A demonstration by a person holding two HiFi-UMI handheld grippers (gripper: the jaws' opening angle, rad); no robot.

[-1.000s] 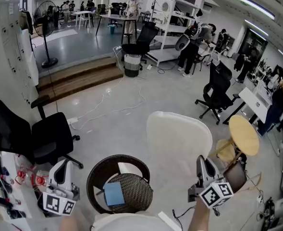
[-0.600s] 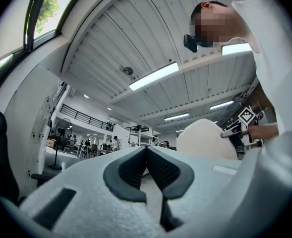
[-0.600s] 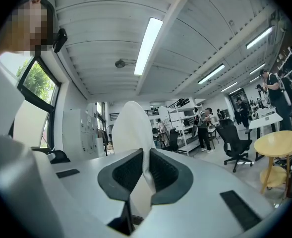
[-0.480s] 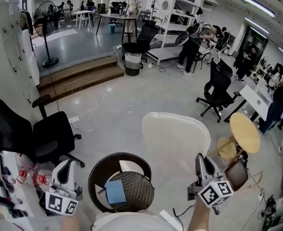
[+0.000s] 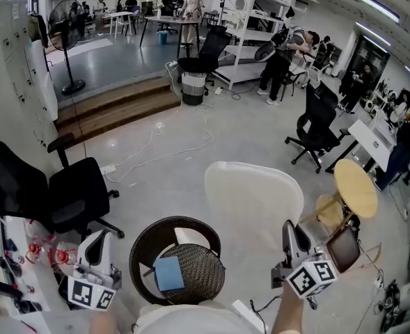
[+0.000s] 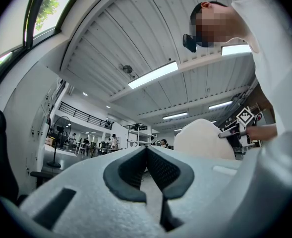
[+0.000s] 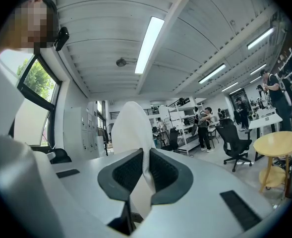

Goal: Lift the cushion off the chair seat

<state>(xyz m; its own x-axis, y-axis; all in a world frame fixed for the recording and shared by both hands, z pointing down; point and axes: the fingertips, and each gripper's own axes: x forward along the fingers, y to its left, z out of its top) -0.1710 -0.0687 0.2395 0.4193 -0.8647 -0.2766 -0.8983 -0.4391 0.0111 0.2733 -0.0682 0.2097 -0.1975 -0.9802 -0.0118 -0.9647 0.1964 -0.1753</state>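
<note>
The cream cushion (image 5: 255, 199) hangs in the air to the right of the round dark wicker chair (image 5: 198, 277), clear of its seat. My right gripper (image 5: 292, 236) is shut on the cushion's lower right edge. In the right gripper view the cushion (image 7: 130, 128) stands upright with its edge pinched between the pads (image 7: 161, 170). A blue square pad (image 5: 168, 274) lies on the chair seat. My left gripper (image 5: 97, 245) is low at the left of the chair, shut and holding nothing. The left gripper view shows the cushion (image 6: 203, 139) ahead at the right.
A black office chair (image 5: 44, 190) stands at the left, beside a shelf with red-capped bottles (image 5: 41, 256). A round wooden stool (image 5: 353, 193) is close at the right. Cables (image 5: 156, 152) trail over the grey floor. Wooden steps (image 5: 114, 110), more chairs and people are further back.
</note>
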